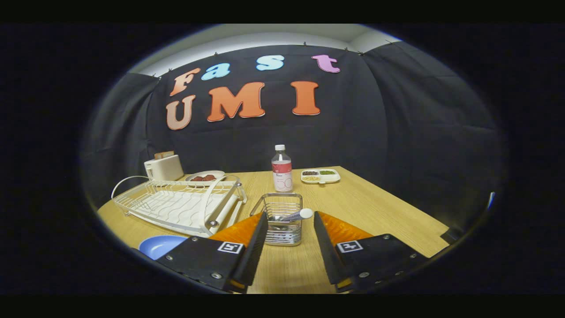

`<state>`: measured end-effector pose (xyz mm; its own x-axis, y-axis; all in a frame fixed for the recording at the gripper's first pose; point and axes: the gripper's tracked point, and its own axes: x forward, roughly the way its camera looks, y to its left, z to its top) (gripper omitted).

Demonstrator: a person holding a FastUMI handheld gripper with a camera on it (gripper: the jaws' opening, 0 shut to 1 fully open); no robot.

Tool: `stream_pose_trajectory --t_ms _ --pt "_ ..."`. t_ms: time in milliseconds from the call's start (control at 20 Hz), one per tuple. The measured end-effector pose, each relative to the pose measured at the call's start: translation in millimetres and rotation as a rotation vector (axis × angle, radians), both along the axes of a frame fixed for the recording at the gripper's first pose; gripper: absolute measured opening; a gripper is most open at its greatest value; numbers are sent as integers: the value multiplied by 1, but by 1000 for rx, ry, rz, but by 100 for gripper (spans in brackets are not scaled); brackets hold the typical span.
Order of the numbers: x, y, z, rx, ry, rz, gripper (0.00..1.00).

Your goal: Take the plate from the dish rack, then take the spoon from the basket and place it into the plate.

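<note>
**Q:** Where are your fingers, and what lies ahead of them?

**A:** My gripper (287, 229) hovers over a pale wooden desk (375, 207), its fingers spread wide and holding nothing. Between their tips stands a small wire basket (282, 218). The spoon (296, 215) leans in it, its white handle poking out toward my right finger.

**Q:** And the plate?

**A:** A blue plate (160, 245) lies flat on the desk, near and to the left, partly hidden behind my left finger. The white dish rack (176, 205) sits just beyond it and looks empty. I judge the plate step done and the spoon next.

**Q:** What could go wrong?

**A:** The basket looks light. If I close around the basket rather than the handle, I lift or tip the whole thing. The handle is slim and rounded, so an off-centre pinch may let it swivel or slip. A bottle (282, 168) stands just beyond the basket; pushing too far could knock it over. And the plate is half hidden, so I may drop the spoon short of it.
</note>
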<state>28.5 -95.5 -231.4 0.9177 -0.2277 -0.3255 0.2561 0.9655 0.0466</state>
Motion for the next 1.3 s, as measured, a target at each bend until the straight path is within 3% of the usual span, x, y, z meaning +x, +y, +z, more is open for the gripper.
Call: stream_pose_trajectory --t_ms 100,400,900,1300 --pt "4 -3 1 21 -37 -21 46" --pt "13 0 7 154 -87 -34 12" --pt "1 5 68 49 -124 6 11" --pt "-33 39 109 15 -144 121 11"
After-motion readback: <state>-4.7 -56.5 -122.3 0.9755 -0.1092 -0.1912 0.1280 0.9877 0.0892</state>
